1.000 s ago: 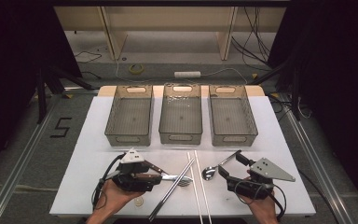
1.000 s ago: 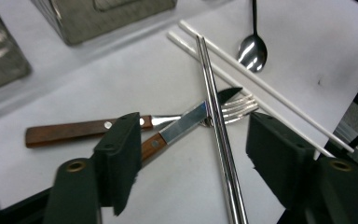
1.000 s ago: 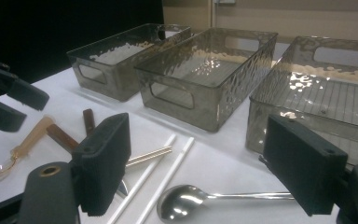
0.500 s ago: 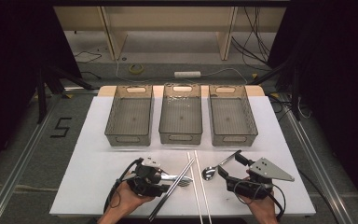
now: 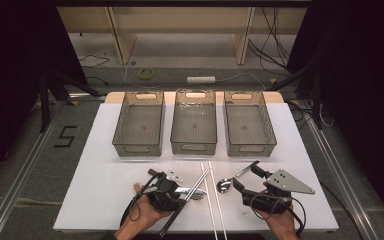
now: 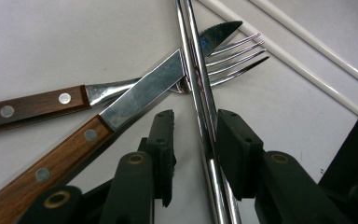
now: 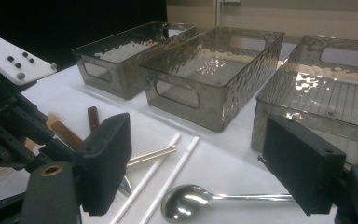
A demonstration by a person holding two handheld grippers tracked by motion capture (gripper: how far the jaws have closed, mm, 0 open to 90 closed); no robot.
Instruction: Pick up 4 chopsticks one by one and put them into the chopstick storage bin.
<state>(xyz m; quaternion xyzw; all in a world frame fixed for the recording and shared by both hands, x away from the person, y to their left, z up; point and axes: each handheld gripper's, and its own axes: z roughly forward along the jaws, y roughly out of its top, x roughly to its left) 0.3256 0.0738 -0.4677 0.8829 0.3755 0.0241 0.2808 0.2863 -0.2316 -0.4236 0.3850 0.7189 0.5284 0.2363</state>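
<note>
Left gripper [image 6: 193,154] jaws closing around pair of shiny metal chopsticks [image 6: 200,107], not yet pinching; chopsticks lie across wooden-handled knife [image 6: 121,102] and fork [image 6: 235,56]. Right gripper [image 7: 196,163] jaws spread, empty, above steel spoon [image 7: 186,203], likely waiting.

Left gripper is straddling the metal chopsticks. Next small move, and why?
Probably finish closing the left gripper on the metal chopsticks, then lift straight up. Its jaws have just been closing; the pair sits between them, against the right pad, with a gap at the left pad. The chopsticks lie across the knife and fork, so a sideways pull would likely drag those along.
</note>
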